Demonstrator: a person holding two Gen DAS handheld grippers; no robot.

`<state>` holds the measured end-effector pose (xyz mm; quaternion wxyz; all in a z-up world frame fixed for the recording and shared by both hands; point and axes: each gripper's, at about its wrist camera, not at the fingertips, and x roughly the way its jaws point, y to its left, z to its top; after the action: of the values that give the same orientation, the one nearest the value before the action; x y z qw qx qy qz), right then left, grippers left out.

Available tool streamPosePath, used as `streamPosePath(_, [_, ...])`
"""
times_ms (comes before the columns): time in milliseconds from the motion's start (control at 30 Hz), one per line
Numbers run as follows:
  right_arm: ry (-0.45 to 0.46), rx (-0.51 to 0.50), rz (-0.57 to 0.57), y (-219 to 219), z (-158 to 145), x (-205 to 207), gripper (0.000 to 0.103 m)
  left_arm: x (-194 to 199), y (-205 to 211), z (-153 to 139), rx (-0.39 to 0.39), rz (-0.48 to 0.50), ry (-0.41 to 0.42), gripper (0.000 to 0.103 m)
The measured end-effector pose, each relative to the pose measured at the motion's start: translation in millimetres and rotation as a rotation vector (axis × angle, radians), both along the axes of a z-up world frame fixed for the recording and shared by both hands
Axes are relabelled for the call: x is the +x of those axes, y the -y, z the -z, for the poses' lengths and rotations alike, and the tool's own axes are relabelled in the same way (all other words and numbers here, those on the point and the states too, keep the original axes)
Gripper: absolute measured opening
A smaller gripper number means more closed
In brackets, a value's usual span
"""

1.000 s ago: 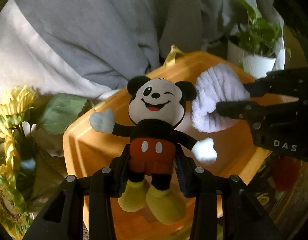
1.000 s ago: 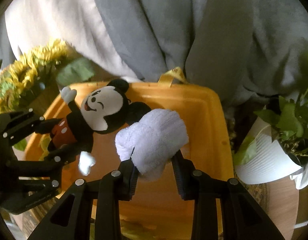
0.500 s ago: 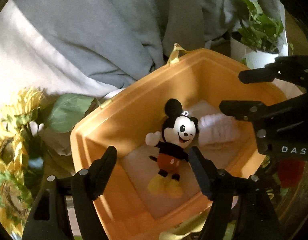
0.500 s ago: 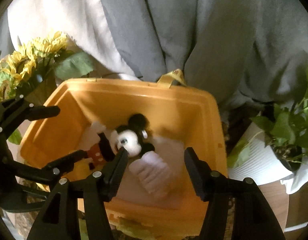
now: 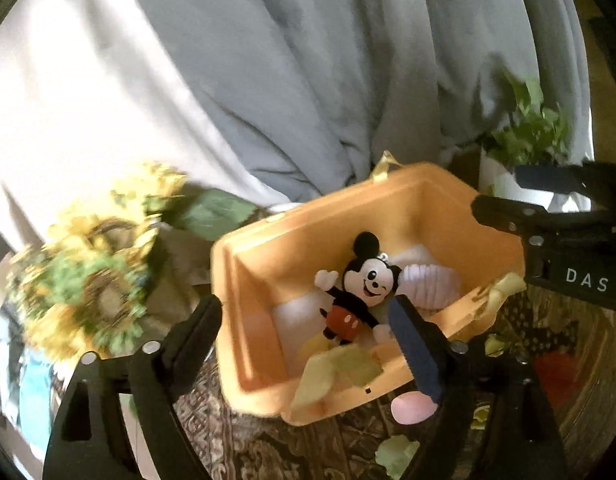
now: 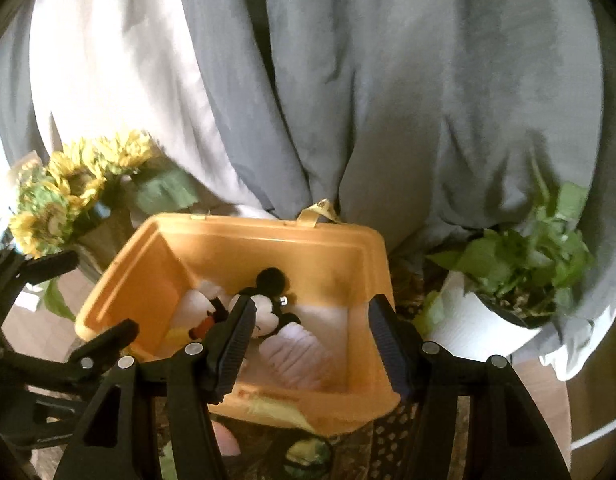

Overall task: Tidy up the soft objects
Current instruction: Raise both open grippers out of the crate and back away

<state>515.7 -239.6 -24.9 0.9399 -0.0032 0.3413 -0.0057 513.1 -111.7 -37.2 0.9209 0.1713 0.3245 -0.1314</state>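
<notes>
Both grippers gape wide and empty above the orange bin (image 5: 263, 280) — left gripper (image 5: 308, 344), right gripper (image 6: 310, 340) alike; inside the bin the Mickey Mouse plush (image 5: 360, 292) lies face-up against the white fluffy towel roll (image 5: 428, 284), apparently dropped there for storage

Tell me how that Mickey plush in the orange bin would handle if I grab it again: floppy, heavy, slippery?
The Mickey plush looks stuffed, with thin arms, so they would probably flop while the big head stays firm. It seems light for its size. The fabric should grip well, not slip. It lies against the white fuzzy roll in the orange bin, so a push might nudge that too.
</notes>
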Motion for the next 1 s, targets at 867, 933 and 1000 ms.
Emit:
streamPosePath(867, [0.293, -0.064, 0.123, -20, -11, -166, 0.091, -171, -58, -1, -0.115, -0.312, 0.168, 0.103])
streamPosePath(933, [0.276, -0.057, 0.134, -20, -3, -173, 0.091, -182, -61, 5, -0.131, -0.323, 0.167, 0.103])
streamPosePath(1000, [0.266, -0.044, 0.14, -18, 2, -179, 0.091, -189, -62, 10, -0.132, -0.329, 0.171, 0.103])
